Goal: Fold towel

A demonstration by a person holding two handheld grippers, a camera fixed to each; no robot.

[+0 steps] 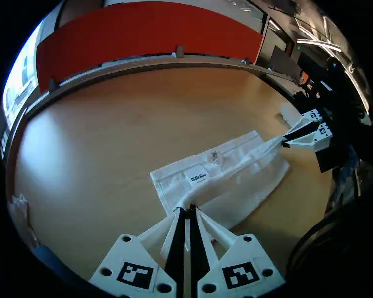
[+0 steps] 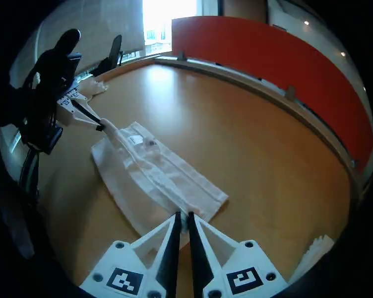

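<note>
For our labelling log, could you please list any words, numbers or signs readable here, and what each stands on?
Nothing can be read.
White label on the towel: print too small.
Small tag beside it: barcode-like marks, blurred.
Squares on the left gripper: patterns only, no words.

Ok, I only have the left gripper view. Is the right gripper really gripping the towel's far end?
Observer: Yes, up close the right gripper has both fingers closed on the towel edge.
Operator: And my end, seen from there?
Observer: The left gripper holds it pulled up slightly; the towel's middle lies on the table.
Operator: Anything behind me?
Observer: A black chair by a bright window.
</note>
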